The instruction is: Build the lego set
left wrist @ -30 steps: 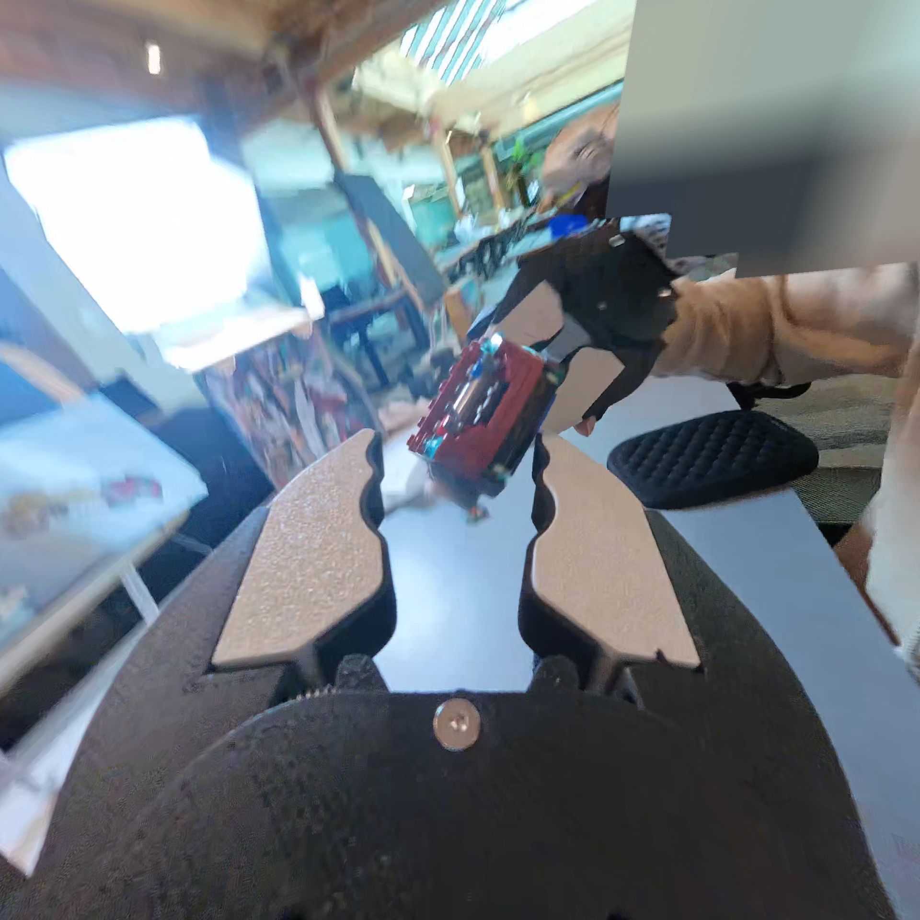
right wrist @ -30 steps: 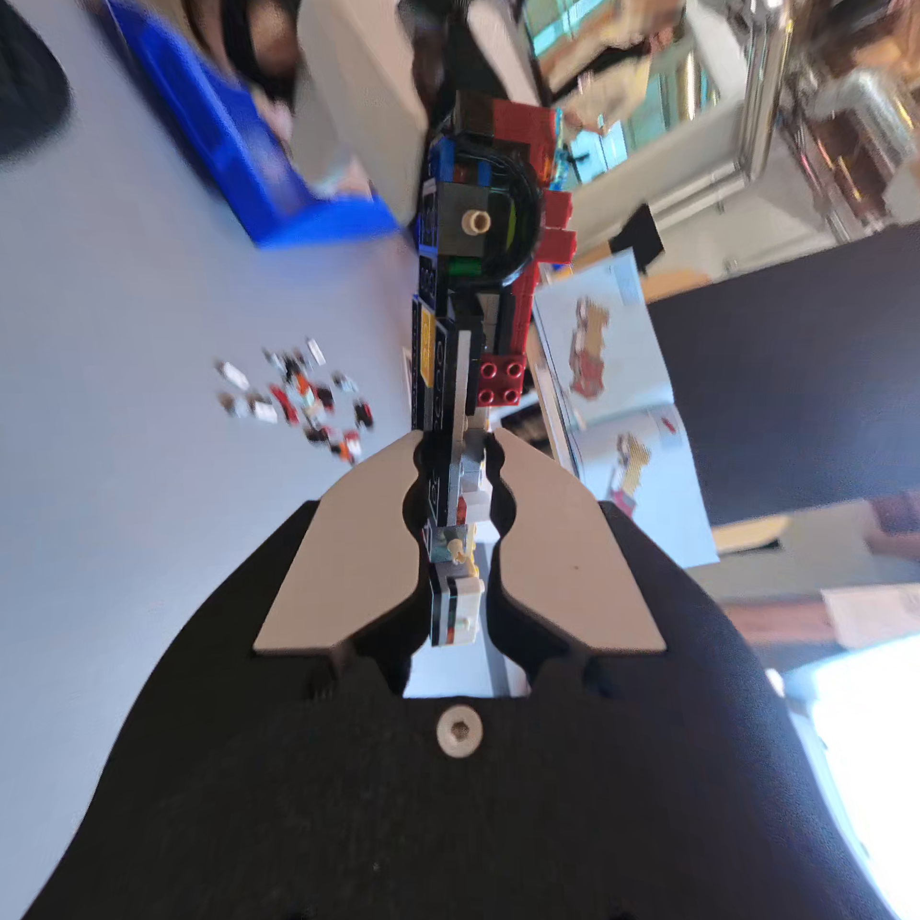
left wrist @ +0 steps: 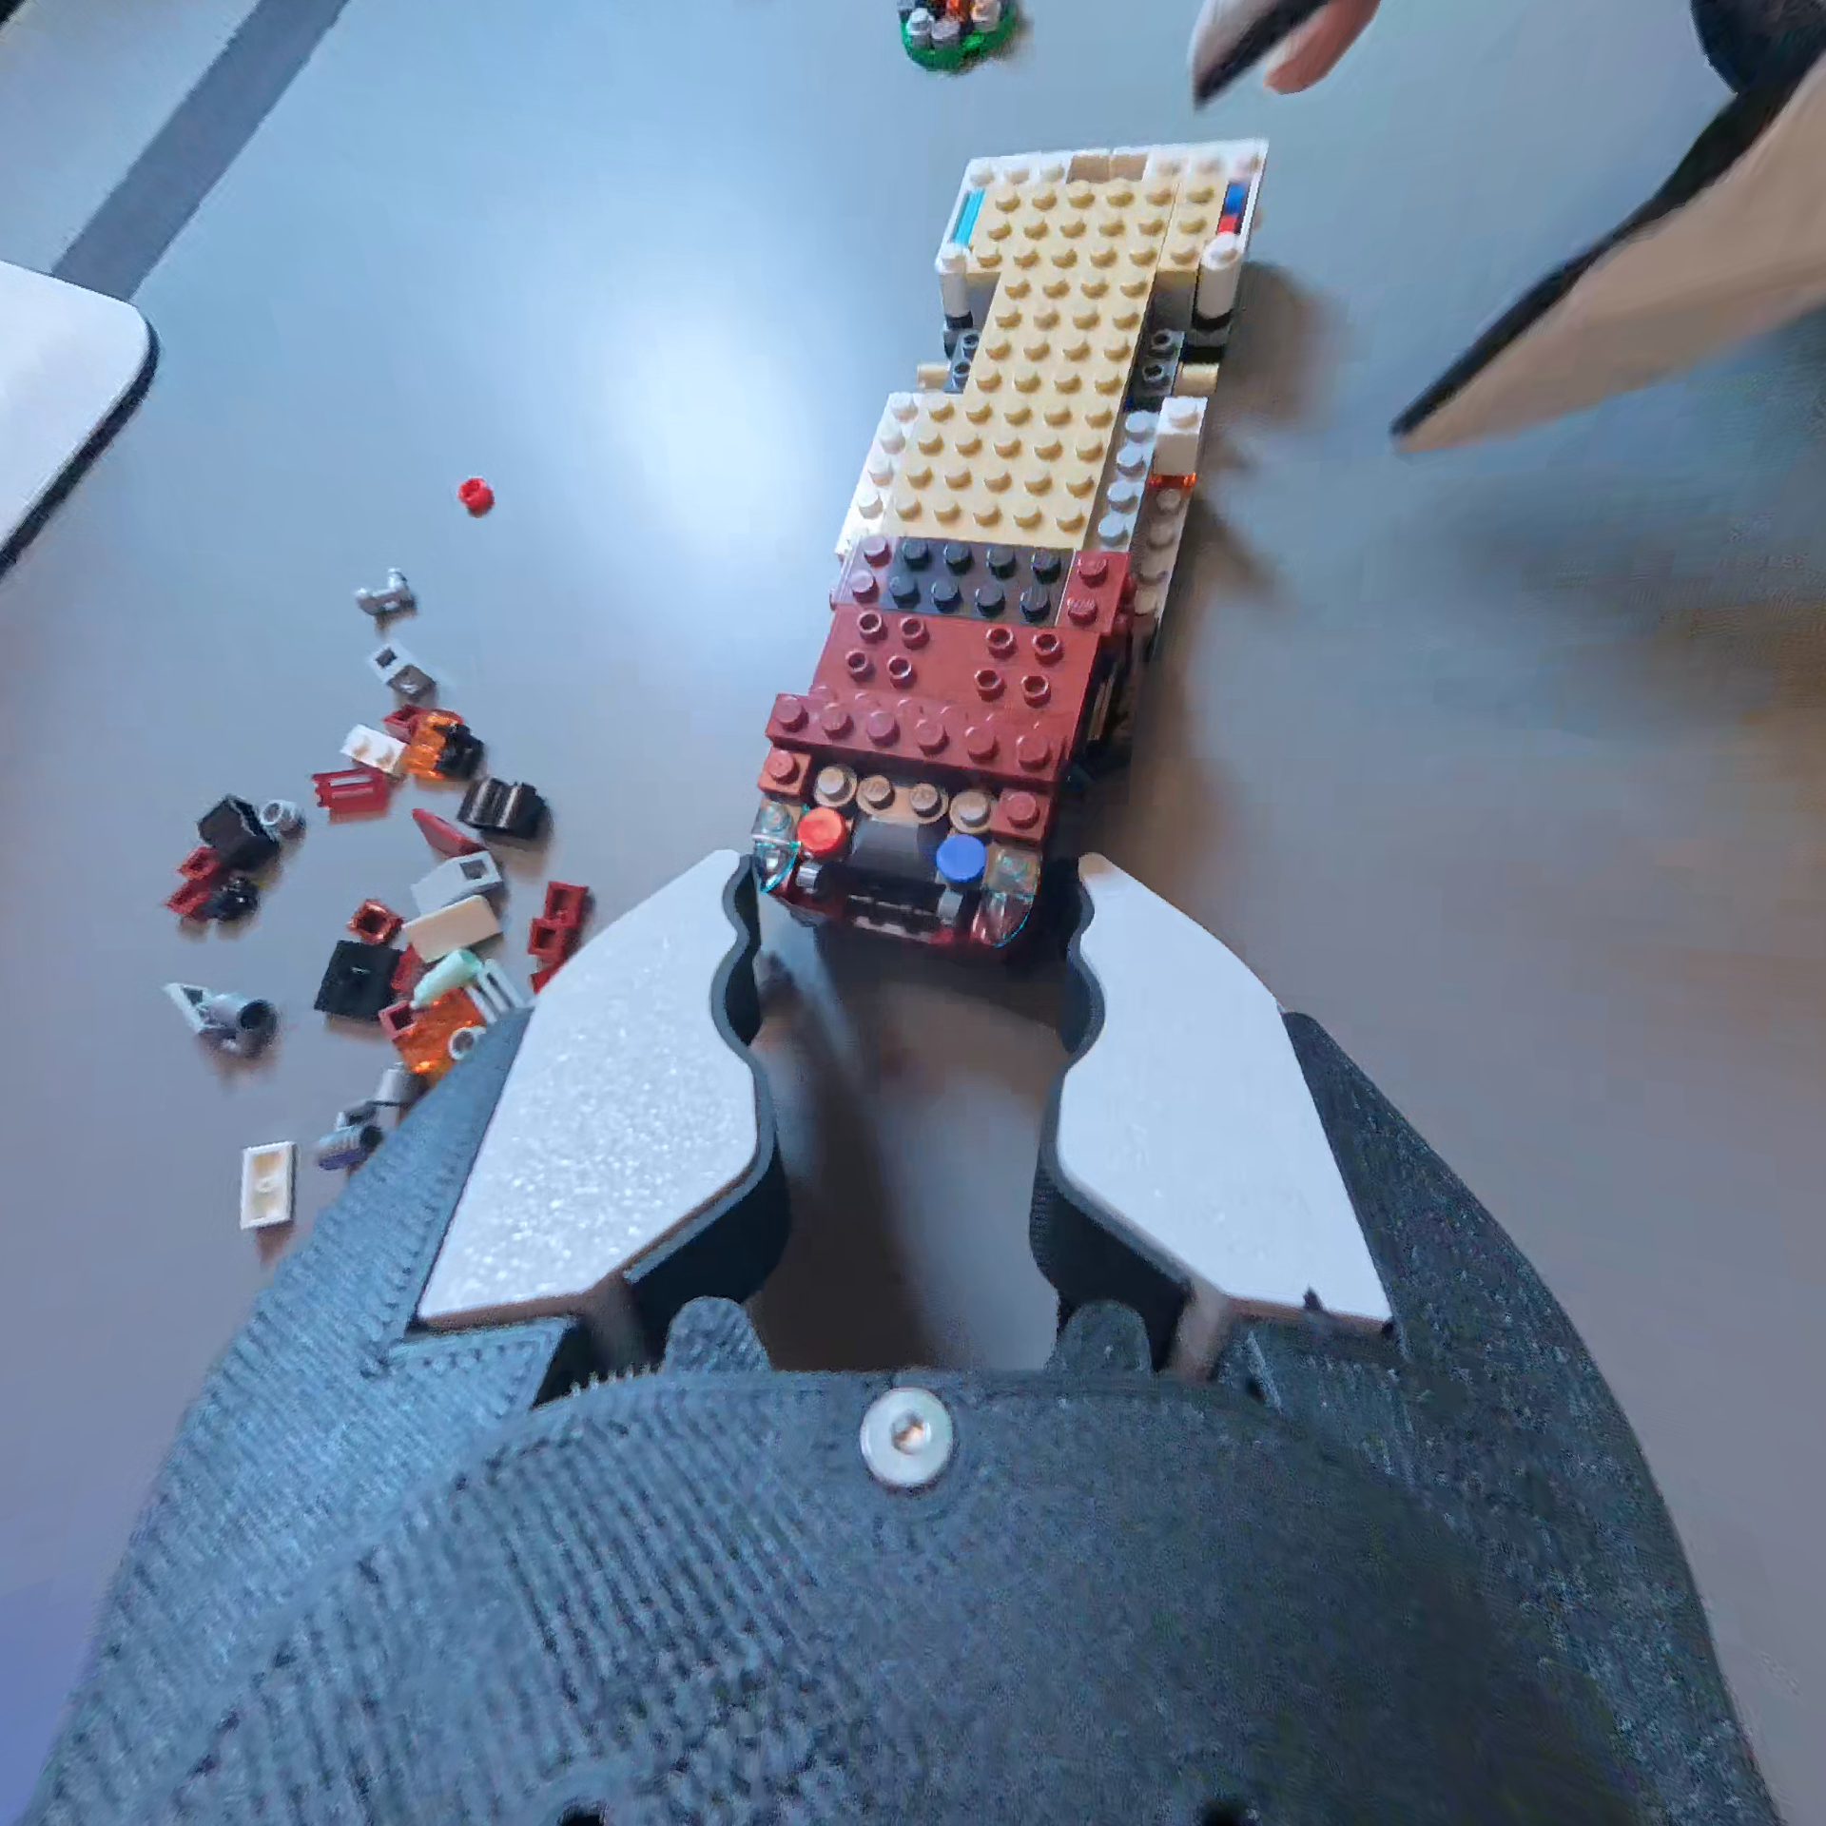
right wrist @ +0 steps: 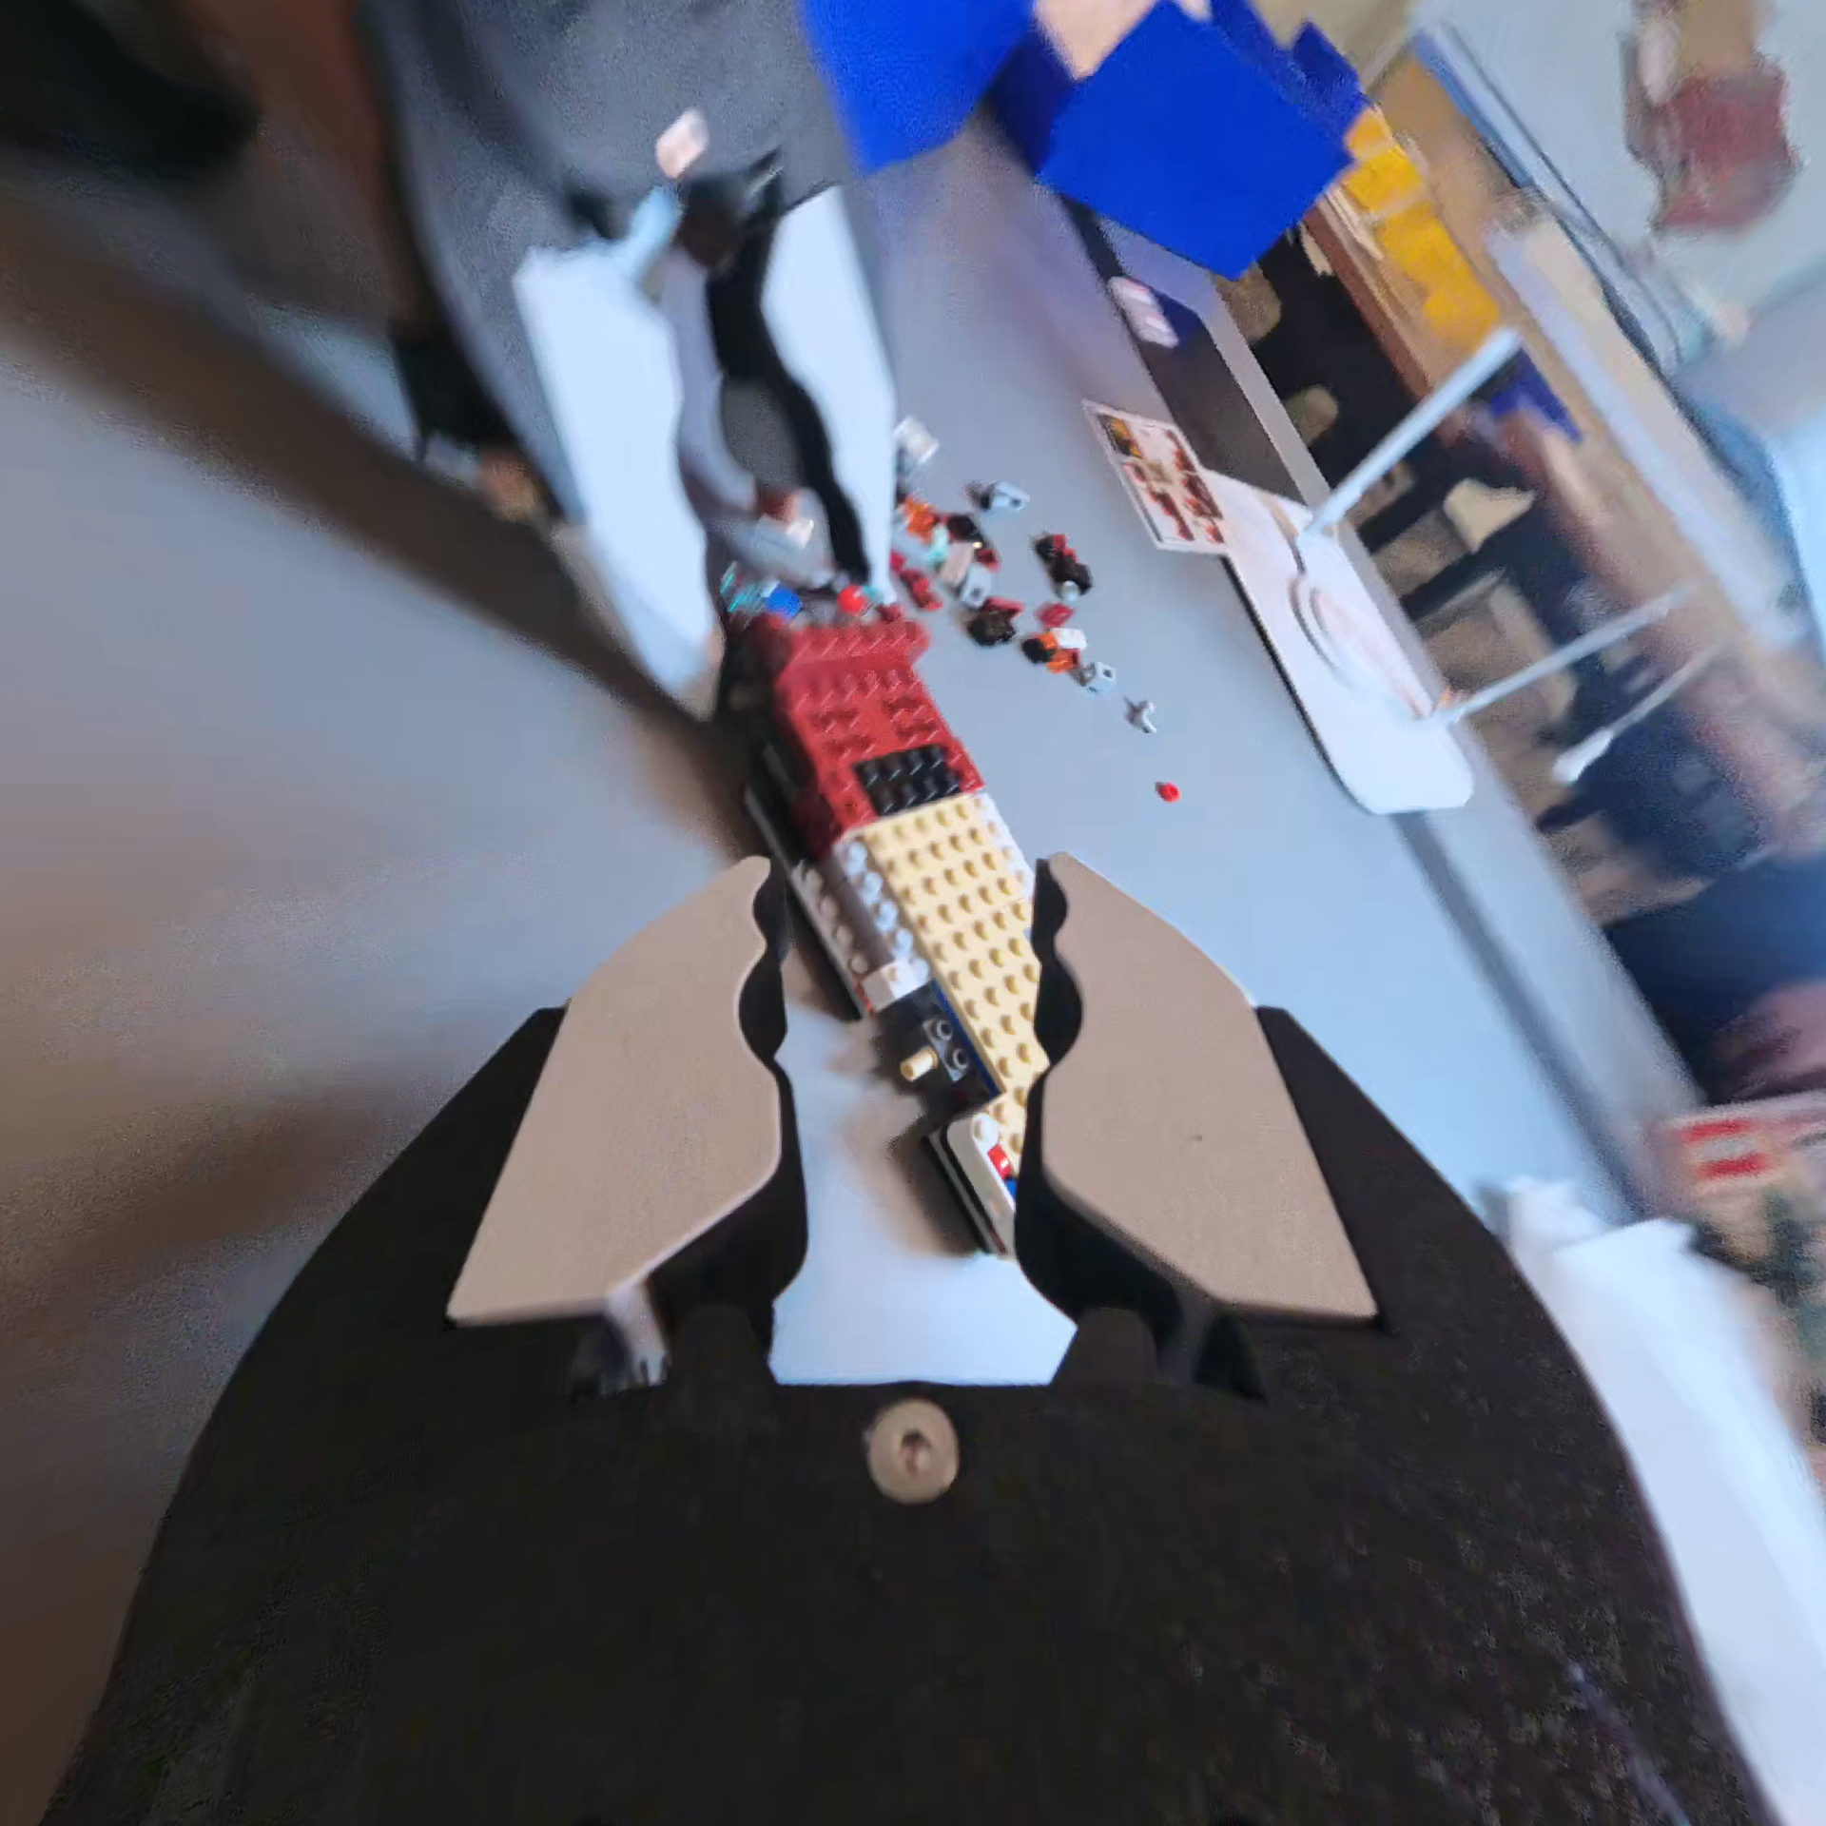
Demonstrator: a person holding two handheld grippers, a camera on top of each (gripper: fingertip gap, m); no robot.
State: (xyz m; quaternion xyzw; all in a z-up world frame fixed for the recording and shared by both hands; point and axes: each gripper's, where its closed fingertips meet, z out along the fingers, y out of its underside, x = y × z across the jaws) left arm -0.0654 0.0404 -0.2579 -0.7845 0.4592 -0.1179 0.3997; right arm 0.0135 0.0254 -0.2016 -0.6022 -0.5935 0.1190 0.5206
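A smooth grey table (left wrist: 593, 346) carries a scatter of small loose bricks (left wrist: 395, 889) and an open booklet (right wrist: 1334, 632) near its edge; blue bins (right wrist: 1136, 128) stand farther off in a blurred room. A long brick-built vehicle (left wrist: 1018, 553) lies flat on the table, tan plates over one end, dark red at the other, with a black patch between. The left gripper (left wrist: 914, 879) stands wide open at the red end, its fingertips flanking the nose without pressing it. The right gripper (right wrist: 904, 870) is open around the tan end, with a visible gap on one side, gripping nothing.
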